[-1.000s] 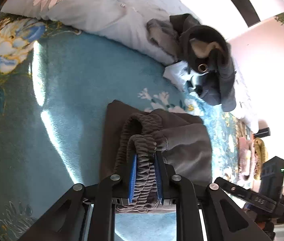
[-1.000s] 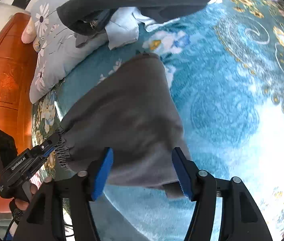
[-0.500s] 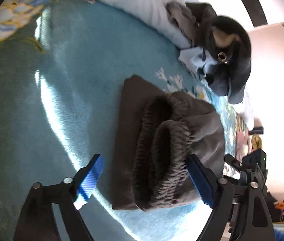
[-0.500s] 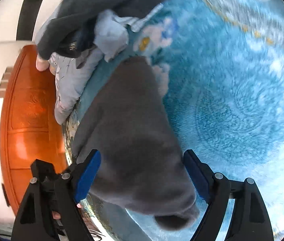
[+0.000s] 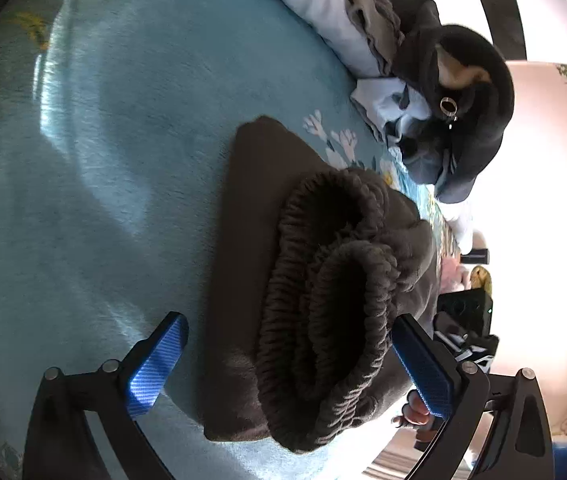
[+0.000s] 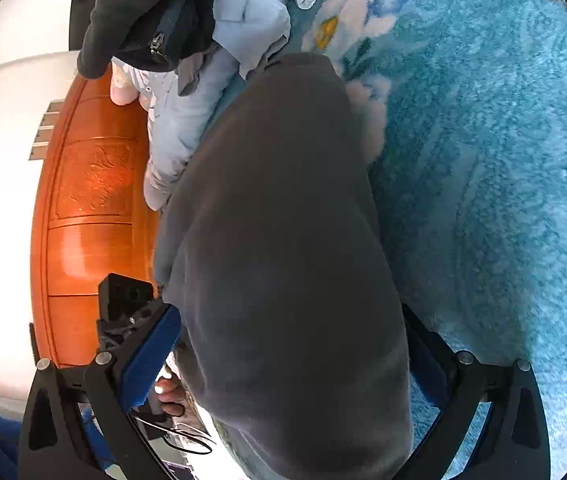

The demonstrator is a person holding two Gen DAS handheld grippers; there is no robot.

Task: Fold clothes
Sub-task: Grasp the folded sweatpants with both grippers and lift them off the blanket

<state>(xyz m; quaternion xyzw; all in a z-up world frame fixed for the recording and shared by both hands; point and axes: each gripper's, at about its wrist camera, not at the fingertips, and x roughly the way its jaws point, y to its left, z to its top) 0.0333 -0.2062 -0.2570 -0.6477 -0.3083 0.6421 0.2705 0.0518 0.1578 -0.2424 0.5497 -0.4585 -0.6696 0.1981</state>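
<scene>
My left gripper (image 5: 289, 364) stood spread wide, jaws just opened, folded grey trousers (image 5: 315, 280) between the pads, untouched, ribbed waistband (image 5: 323, 312) nearest lens. My right gripper (image 6: 287, 364) likewise just opened, spread around same trousers (image 6: 283, 240) at frame centre, right pad half hidden behind cloth. Trousers lay on blue floral blanket (image 5: 123, 160). Pile of dark clothes (image 5: 455, 120) sat upper right in left view; orange wooden headboard (image 6: 87, 220) at left in right view.

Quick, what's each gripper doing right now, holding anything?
Left gripper: open, jaws just opened off the grey trousers' waistband, holding nothing.
Right gripper: open, jaws just widened, trousers between them, not gripped.
</scene>
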